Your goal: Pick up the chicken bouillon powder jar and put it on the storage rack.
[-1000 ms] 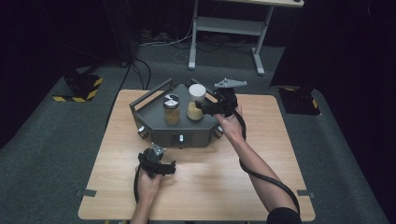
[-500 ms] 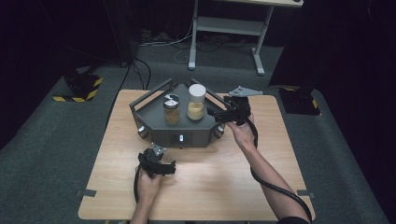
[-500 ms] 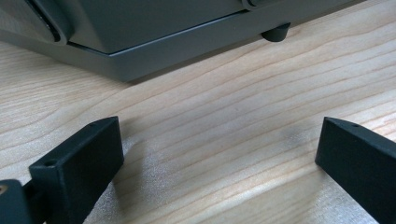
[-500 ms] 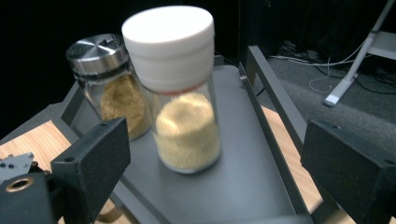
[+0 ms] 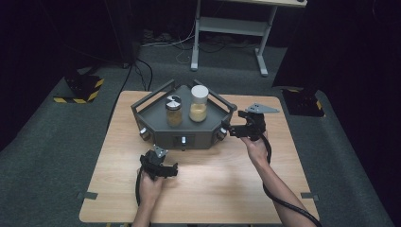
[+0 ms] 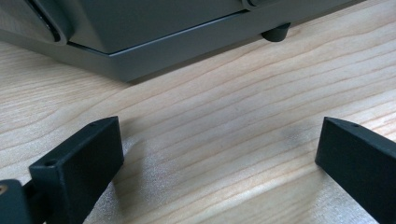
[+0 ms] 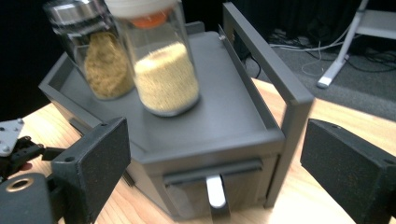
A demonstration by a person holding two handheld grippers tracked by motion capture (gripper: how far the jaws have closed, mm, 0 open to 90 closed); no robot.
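Looks like a lab or recording studio, not a home. Black curtains (image 5: 56, 42) all round, grey carpet floor (image 5: 47, 156), yellow-black hazard-striped blocks (image 5: 80, 90) off the desk's far corners, loose cables (image 5: 161, 42) on the floor, a grey metal bench frame (image 5: 231, 28) beyond the far edge. Plain wooden desk (image 5: 213, 189), tape tabs (image 5: 87, 195) at its near corners.

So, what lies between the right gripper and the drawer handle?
Nothing: in the right gripper view, the open right gripper faces the drawer handle directly.
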